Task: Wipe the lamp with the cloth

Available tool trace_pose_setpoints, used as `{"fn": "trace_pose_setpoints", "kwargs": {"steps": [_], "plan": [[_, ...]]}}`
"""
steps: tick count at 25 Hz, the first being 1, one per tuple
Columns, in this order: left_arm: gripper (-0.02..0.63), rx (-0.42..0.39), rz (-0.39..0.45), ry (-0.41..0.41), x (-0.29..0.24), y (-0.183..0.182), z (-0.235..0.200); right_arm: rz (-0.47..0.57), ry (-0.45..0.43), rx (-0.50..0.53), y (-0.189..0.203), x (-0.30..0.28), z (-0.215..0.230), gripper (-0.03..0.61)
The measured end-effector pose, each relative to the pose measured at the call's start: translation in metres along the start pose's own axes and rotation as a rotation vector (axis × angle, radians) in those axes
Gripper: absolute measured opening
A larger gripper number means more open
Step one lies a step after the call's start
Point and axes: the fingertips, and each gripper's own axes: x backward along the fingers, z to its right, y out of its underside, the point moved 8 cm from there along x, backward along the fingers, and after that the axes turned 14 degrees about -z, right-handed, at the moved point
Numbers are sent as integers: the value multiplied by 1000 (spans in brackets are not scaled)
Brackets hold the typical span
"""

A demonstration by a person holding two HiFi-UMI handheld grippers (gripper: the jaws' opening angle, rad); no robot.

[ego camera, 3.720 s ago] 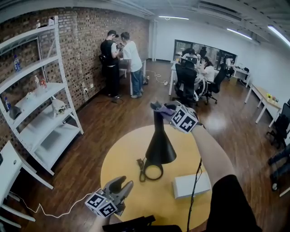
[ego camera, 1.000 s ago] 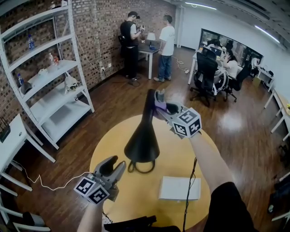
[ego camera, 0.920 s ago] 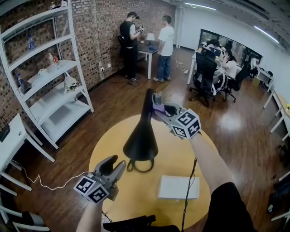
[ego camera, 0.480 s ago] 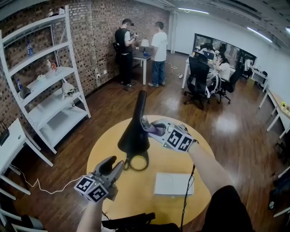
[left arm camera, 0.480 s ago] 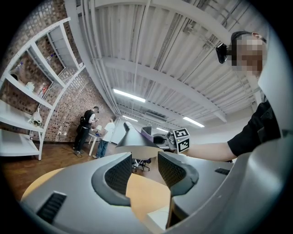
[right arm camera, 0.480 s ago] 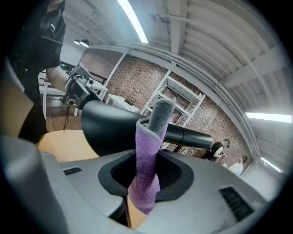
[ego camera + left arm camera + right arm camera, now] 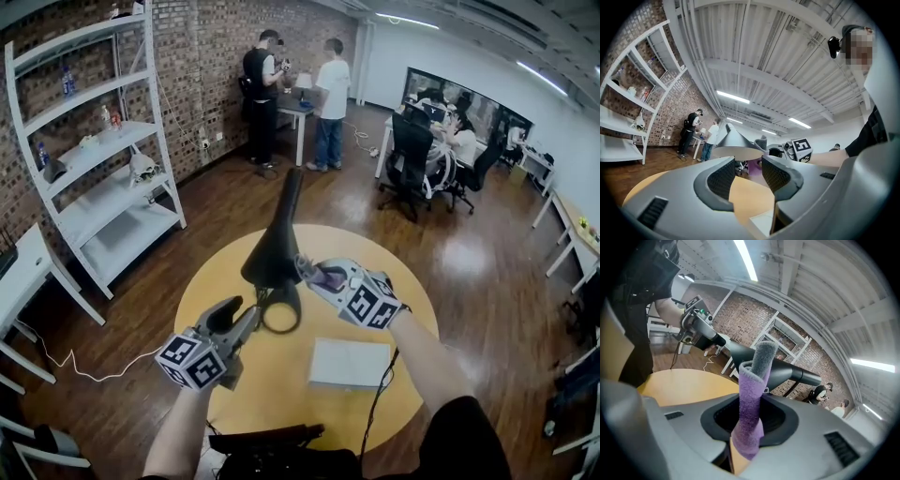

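Lamp (image 7: 274, 253): you have one, black and cone-shaded, standing tilted on the one round yellow table (image 7: 216, 291), with one white box (image 7: 350, 364) lying near it; your right gripper (image 7: 307, 270) pinches the single purple cloth (image 7: 325, 277) at the shade's lower edge; your left gripper (image 7: 236, 321) sits just beside the lamp's foot, jaws spread. Each of your two grippers carries one cube of black-and-white square markers; two people (image 7: 258, 89) stand by the brick wall (image 7: 206, 56).

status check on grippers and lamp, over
Right gripper shut on purple cloth, at lamp shade, contact unclear. Left gripper open, empty, near lamp base. White box clear of the work.
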Motion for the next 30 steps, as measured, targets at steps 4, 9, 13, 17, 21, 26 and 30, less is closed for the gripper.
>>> {"fn": "trace_pose_setpoints", "kwargs": {"steps": [4, 9, 13, 17, 21, 26, 30], "plan": [[175, 5, -4, 18, -2, -2, -1, 40, -28, -93, 4, -5, -9, 104], [175, -2, -23, 47, -4, -2, -2, 107, -30, -251, 16, -8, 1, 104], [175, -6, -27, 57, -4, -5, -8, 99, 79, -328, 28, -7, 41, 103], [175, -6, -33, 40, 2, -8, -12, 267, 152, -578, 37, -3, 100, 104], [175, 10, -27, 18, 9, -10, -22, 629, -55, -1185, 62, -21, 161, 104], [175, 1, -26, 1, 7, -9, -28, 870, -368, -1456, 72, -77, 203, 104], [175, 7, -16, -20, 10, -8, -37, 832, -511, -1569, 63, -121, 209, 104]]}}
